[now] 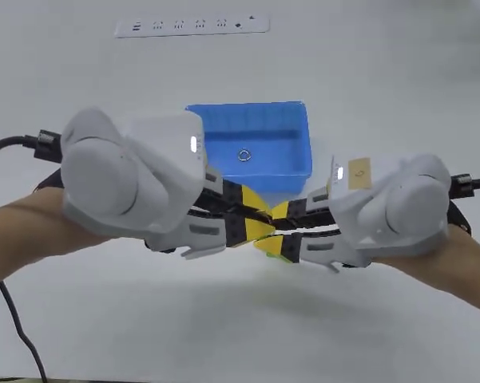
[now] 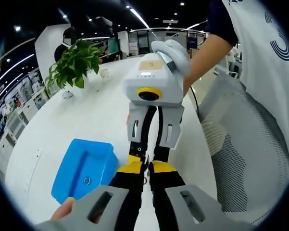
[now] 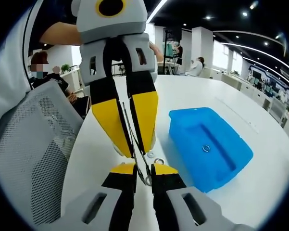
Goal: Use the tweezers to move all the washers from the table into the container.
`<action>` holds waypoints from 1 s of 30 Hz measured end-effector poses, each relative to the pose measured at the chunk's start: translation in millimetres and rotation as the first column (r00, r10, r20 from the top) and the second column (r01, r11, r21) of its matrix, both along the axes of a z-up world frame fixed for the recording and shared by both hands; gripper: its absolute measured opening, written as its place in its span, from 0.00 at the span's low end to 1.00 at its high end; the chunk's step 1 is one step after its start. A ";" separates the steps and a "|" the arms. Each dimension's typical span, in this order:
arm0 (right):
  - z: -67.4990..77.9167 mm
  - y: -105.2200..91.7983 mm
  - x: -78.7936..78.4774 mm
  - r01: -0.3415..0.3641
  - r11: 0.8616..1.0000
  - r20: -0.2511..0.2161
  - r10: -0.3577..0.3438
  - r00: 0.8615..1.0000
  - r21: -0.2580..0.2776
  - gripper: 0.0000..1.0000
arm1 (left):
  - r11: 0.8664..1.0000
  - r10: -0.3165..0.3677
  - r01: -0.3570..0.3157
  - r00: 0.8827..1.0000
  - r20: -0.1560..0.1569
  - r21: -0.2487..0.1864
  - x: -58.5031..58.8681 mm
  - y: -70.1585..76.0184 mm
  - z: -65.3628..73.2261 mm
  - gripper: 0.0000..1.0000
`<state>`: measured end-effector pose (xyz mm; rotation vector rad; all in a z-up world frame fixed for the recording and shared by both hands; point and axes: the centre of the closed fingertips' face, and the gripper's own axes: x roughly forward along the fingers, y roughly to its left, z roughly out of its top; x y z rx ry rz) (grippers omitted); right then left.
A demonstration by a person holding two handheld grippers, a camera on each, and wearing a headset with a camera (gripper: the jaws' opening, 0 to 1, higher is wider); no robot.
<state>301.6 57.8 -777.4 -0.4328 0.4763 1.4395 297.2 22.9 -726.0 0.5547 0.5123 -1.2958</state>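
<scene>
Washers: small flat silver metal ring washers (image 3: 150, 154). Two lie loose on the plain white tabletop (image 3: 94, 159), side by side, just below centre of the right gripper view. A third ring (image 3: 147, 180) sits at the tweezer tips, low centre. I cannot tell whether it is pinched or only lying there. One delivered washer (image 3: 206, 148) rests on the floor of the blue rectangular plastic container (image 3: 180, 139), right of centre in that view.

Handling (judgement): the washers look very light, rigid and thin, with a smooth finish. Each lies flat, so little edge is offered, and it would likely skate on the smooth top or flick out of the tips. Best hold is probably one tip through the hole and the other on the outer rim, with a modest squeeze. The slim metal tweezers (image 3: 133, 137) look springy and could twist in the jaws.

Left gripper (image 3: 137, 149), upper centre of the right gripper view: yellow-tipped jaws nearly together, apparently clamped on the tweezer shank.

Right gripper (image 3: 144, 169), bottom centre: jaws a narrow gap apart, flanking the tweezer tips. I cannot tell whether they press on the legs.

Head view: the two grippers meet tip to tip at frame centre, with the container just above them.
</scene>
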 end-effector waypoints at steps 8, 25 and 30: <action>-3.6 5.3 0.1 -0.002 1.000 -0.015 0.002 1.000 0.001 0.13 | 1.000 0.003 -0.002 1.000 -0.013 0.010 2.4 0.8 -4.2 0.08; -6.2 6.0 -1.3 -0.009 1.000 -0.021 0.009 1.000 0.003 0.13 | 0.999 0.031 -0.032 0.998 -0.060 -0.004 2.9 4.0 -8.1 0.08; -6.5 7.3 -2.0 -0.022 1.000 -0.017 0.022 1.000 -0.003 0.12 | 1.000 0.028 -0.027 0.998 -0.055 0.004 3.0 4.1 -8.2 0.08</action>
